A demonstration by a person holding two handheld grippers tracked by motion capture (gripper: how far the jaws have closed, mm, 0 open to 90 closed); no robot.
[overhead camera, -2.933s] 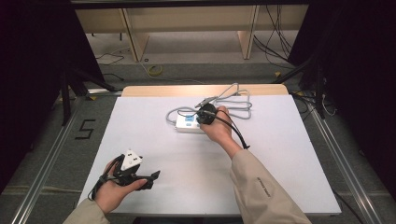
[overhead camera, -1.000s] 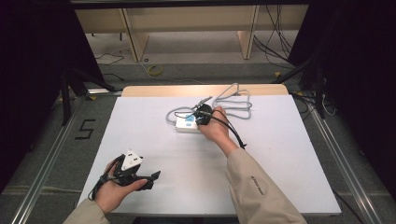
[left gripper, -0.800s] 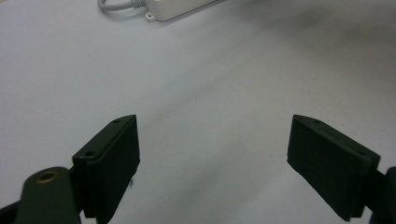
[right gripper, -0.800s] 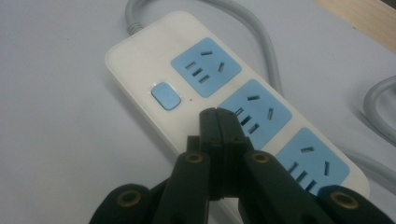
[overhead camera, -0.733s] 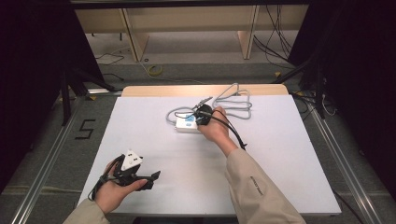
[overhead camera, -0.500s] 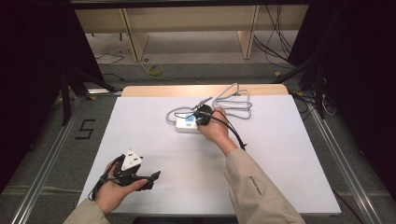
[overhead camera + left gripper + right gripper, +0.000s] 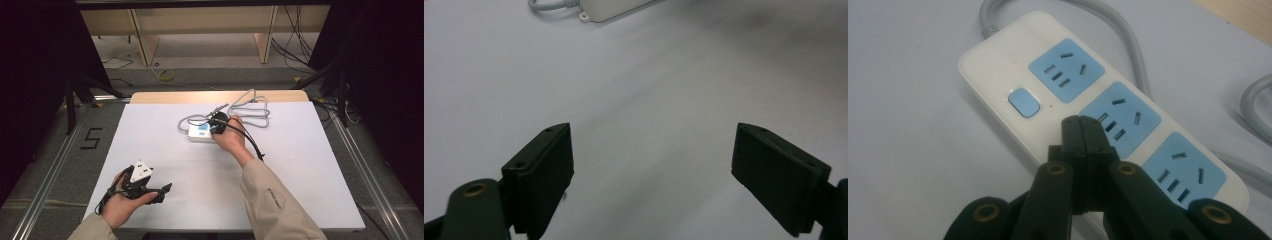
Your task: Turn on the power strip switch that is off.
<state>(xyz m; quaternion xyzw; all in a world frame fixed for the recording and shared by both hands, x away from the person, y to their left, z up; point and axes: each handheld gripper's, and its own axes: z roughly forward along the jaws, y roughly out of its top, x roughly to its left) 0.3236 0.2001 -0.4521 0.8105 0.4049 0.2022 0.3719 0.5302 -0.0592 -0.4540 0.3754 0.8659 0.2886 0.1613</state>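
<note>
power strip (image 7: pixel 1098 115) under right gripper (image 7: pixel 1081 125) tips (jaws closed)

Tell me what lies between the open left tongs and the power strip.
Nothing: in the left gripper view, bare white table runs from the left tongs to the power strip.

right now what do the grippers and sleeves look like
Both grippers are black with two flat, blocky jaws on hinged links with brass-coloured rivets. The left gripper carries a pale three-cornered plate on top; a black cable trails from the right gripper. The sleeves are beige.
</note>
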